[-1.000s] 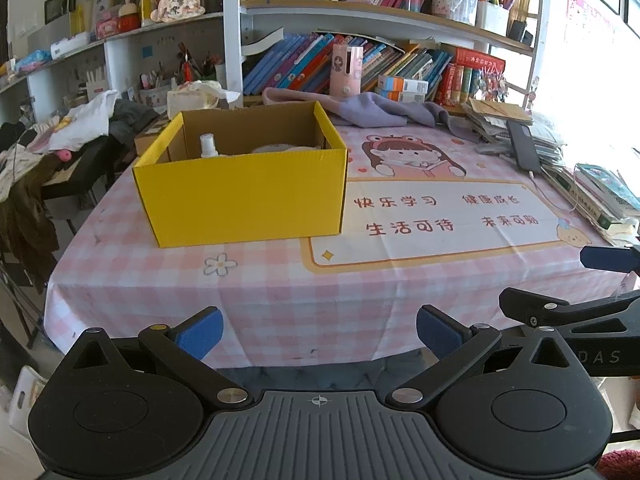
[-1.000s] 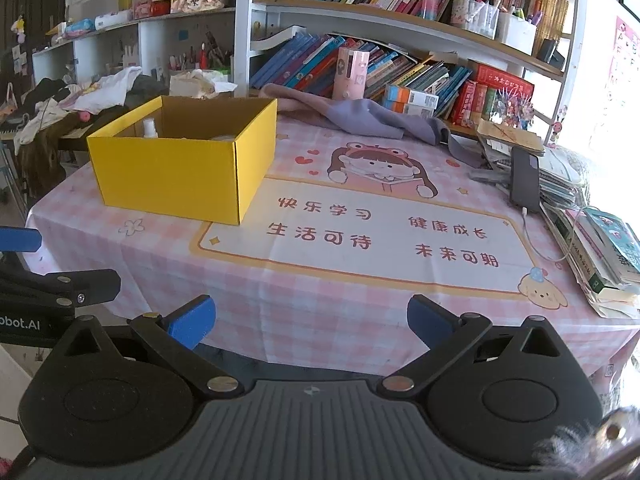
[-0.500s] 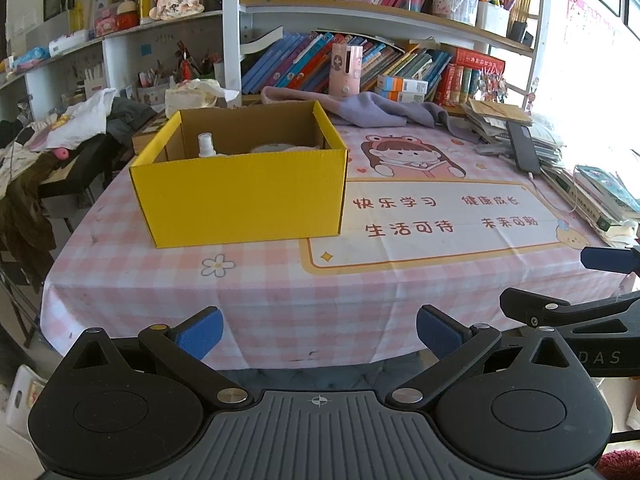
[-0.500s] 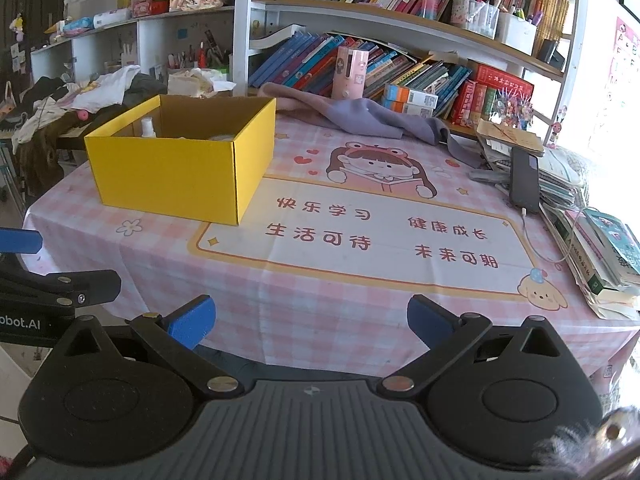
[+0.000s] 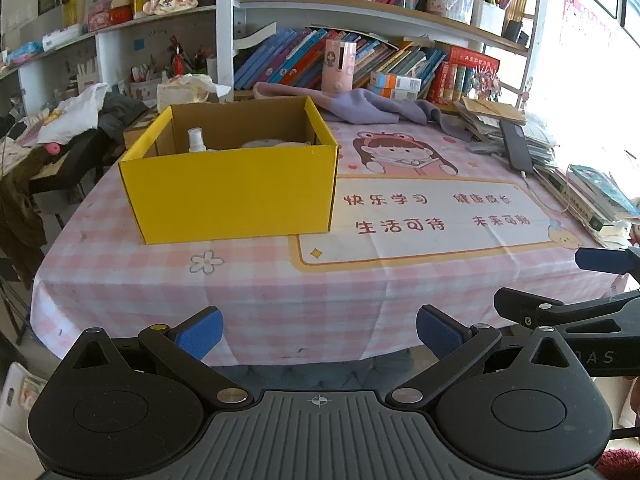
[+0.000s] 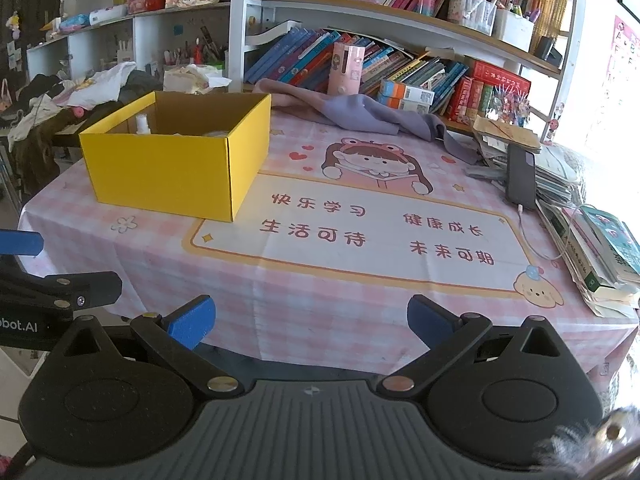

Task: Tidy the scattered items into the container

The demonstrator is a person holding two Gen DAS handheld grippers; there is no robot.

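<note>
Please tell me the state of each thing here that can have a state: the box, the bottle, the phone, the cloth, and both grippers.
Yellow box: open on top, upright.
Spray bottle: upright inside the box.
Phone: lying on the stack of papers, cable plugged in.
Purple cloth: crumpled on the table.
Left hand-held gripper: open, empty.
Right hand-held gripper: open, empty.

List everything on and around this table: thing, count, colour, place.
box: one, yellow, open, left part of table
spray bottle: one, white, inside box
tablecloth: one, pink check with cartoon girl, covering table
cloth: one, lilac, far edge of table
phone: one, dark, on the paper stack, right side, cable attached
books: a stack, right edge of table
bookshelf: one, white, behind table, crammed
left gripper: open, empty, near table edge
right gripper: open, empty, near table edge
</note>
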